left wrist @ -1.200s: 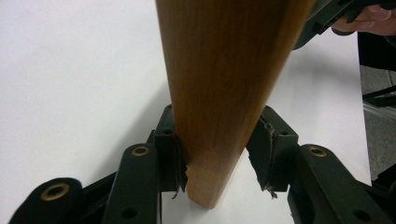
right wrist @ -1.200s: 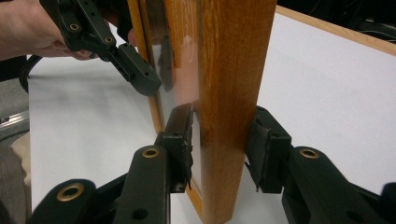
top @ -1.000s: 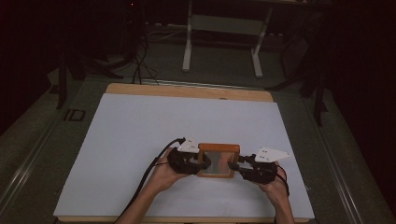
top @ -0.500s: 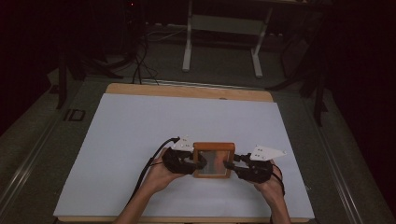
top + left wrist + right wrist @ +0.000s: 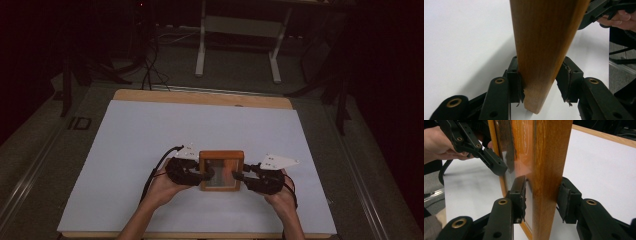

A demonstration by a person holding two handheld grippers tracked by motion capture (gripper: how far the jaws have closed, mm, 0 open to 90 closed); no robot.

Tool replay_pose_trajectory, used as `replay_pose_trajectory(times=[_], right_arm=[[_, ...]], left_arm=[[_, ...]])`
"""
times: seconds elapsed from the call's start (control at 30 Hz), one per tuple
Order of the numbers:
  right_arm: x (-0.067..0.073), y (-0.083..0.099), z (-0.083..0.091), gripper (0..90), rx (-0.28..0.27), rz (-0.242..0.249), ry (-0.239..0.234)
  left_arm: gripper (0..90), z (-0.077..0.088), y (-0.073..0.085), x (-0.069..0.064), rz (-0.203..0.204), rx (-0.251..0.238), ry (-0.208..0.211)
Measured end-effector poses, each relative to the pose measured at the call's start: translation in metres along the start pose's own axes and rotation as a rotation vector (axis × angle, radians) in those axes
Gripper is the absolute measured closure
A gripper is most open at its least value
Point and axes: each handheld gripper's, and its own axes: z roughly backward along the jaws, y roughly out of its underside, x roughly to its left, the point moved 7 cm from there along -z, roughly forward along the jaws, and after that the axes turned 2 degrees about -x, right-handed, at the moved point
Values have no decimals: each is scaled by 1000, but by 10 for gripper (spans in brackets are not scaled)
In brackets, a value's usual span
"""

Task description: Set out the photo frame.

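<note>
Between the pads of the left gripper [image 5: 541, 87] sits one side of the wooden frame [image 5: 221, 170], clamped; the right gripper [image 5: 541, 202] pinches the opposite side, near the table's [image 5: 125, 150] front edge. Judging by this, even pressure and matched hand height would keep the glass face level. Both hands [image 5: 165, 187] come in low from the sides, jaws pointing inward.

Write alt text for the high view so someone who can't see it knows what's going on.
A person's two hands hold a small wooden frame with a glass front between two black grippers, the left gripper clamped on its left side and the right gripper on its right. The frame sits above a white table in a dark room, with cables and a metal stand behind.
</note>
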Motion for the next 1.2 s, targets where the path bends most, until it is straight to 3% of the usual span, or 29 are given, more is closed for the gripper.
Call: replay_pose_trajectory(times=[0.27,0.6,0.87,1.2], right_arm=[[5,-1,-13,610,4,-27,-21],[12,-3,-31,602,7,-48,-39],[15,-5,-46,603,9,-74,-54],[18,-5,-59,605,15,-100,-57]], left_arm=[[593,10,9,4,53,-7,-6],[592,23,20,12,84,-8,-25],[588,36,24,21,129,-58,-25],[575,39,32,30,171,-74,-23]])
